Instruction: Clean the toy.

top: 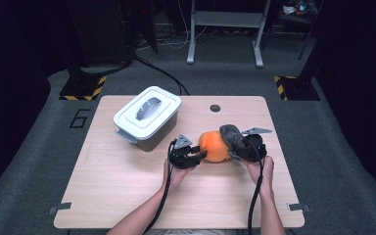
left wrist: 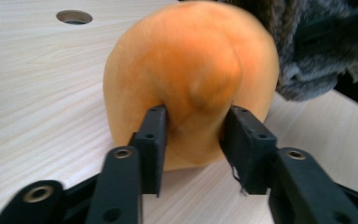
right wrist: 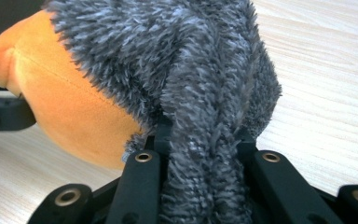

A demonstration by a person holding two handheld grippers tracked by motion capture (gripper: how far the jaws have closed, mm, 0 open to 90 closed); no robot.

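An orange plush toy (top: 213,146) with a grey furry part (top: 231,134) lies at the middle of the light wooden table (top: 127,196). My left gripper (top: 199,155) comes at it from the left. In the left gripper view, the left gripper (left wrist: 193,135) has a bulge of the orange plush (left wrist: 191,70) pinched between its pads, with both pads against the fabric. My right gripper (top: 236,149) is on the toy's right side. In the right gripper view, the right gripper (right wrist: 200,135) is shut on a fold of the grey fur (right wrist: 186,70), beside the orange body (right wrist: 65,102).
A white lidded box (top: 147,117) with a grey handle stands at the table's back left, close to my left gripper. A round hole (top: 215,108) sits in the tabletop behind the toy. Bare wood stretches in front of and to the left of my hands.
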